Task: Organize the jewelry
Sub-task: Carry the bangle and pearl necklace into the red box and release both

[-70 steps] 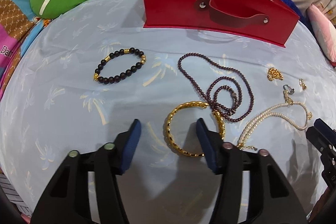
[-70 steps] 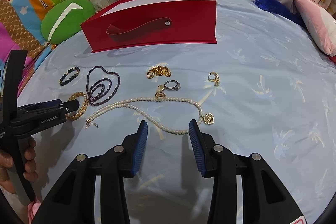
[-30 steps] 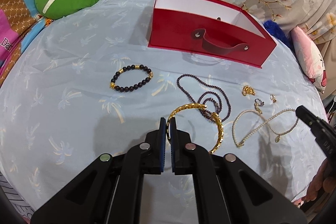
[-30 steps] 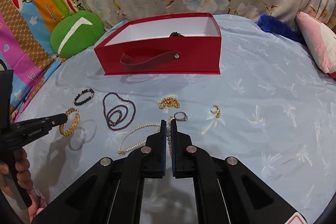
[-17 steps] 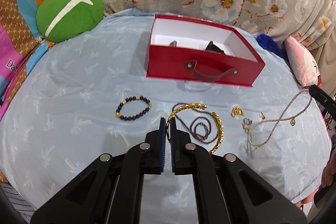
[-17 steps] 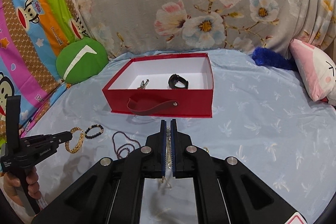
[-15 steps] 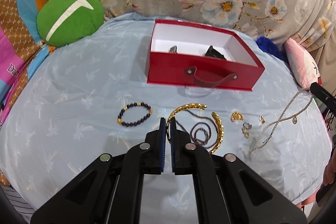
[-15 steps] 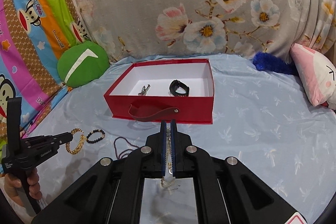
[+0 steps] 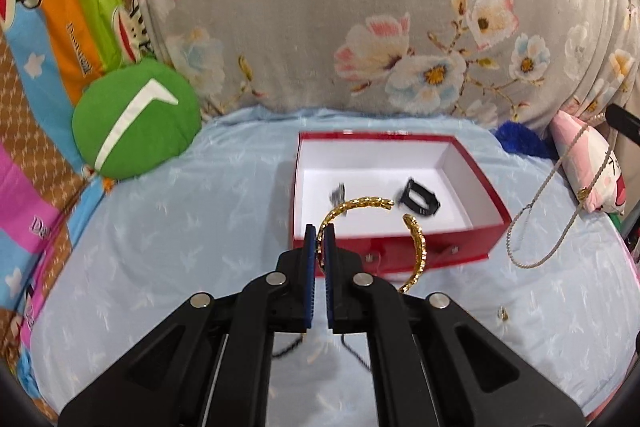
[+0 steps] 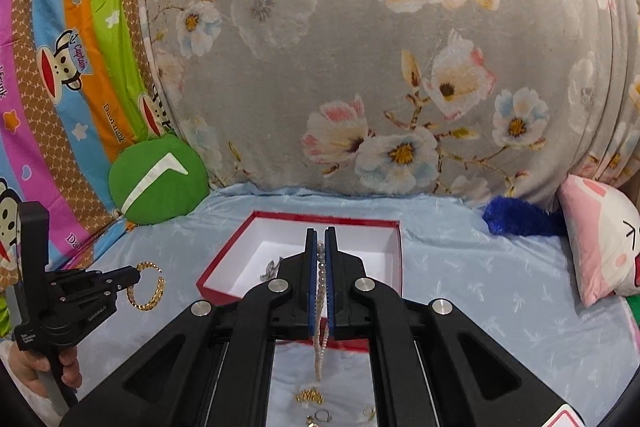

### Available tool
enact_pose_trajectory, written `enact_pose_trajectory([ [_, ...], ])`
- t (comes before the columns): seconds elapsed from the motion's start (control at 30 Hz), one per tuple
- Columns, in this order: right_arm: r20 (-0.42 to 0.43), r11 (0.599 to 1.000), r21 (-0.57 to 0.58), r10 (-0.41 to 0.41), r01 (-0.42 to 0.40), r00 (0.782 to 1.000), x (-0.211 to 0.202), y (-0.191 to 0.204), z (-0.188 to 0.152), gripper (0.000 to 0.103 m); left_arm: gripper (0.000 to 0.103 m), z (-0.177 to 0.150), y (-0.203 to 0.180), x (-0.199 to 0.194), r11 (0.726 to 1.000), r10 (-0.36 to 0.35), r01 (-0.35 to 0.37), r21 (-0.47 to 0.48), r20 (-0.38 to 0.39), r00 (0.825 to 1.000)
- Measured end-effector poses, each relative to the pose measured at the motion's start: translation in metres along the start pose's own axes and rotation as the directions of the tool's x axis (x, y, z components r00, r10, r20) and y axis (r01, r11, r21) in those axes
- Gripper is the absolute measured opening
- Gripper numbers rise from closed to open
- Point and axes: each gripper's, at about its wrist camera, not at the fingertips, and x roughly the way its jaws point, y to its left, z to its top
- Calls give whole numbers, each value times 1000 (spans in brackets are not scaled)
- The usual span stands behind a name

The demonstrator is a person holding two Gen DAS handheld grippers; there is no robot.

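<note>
Left wrist view: left gripper (image 9: 319, 233) clamped on the gold open bangle (image 9: 416, 247), held in the air at the near wall of the red box (image 9: 486, 183). Box sits on the light blue sheet (image 9: 160, 235), black watch (image 9: 420, 201) and a blurred small item inside. Right wrist view: right gripper (image 10: 319, 241) pinching the pearl necklace (image 10: 319, 343), strand hanging below the jaws, above the box's near edge. Gold chain (image 10: 309, 395) and ring (image 10: 323, 415) lie on the sheet below

Both grippers now sit higher and nearer the red box (image 9: 400, 251), gold bangle (image 9: 416, 247) and pearl necklace (image 10: 320, 291) lifted off the sheet.
</note>
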Motion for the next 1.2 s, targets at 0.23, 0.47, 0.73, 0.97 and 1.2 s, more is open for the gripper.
enact_pose_trajectory([
  [0.23, -6, 1000, -6, -8, 8, 1000, 47, -6, 39, 3, 3, 51, -11, 38, 999, 27, -27, 29, 28, 999],
  [0.47, -89, 1000, 15, -23, 25, 996, 116, -22, 26, 3, 3, 68, -18, 106, 999, 39, -39, 34, -22, 999],
  [0.73, -218, 998, 28, -48, 55, 975, 187, -35, -25, 3, 3, 49, -23, 187, 997, 65, -61, 36, -118, 991],
  [0.97, -313, 998, 25, -50, 61, 948, 225, -35, -71, 3, 7, 18, -19, 233, 997, 72, -68, 25, -197, 978],
  [1.2, -360, 998, 26, -42, 55, 932, 241, -32, -100, 3, 55, 1, -21, 248, 994, 105, -98, 50, -181, 978],
])
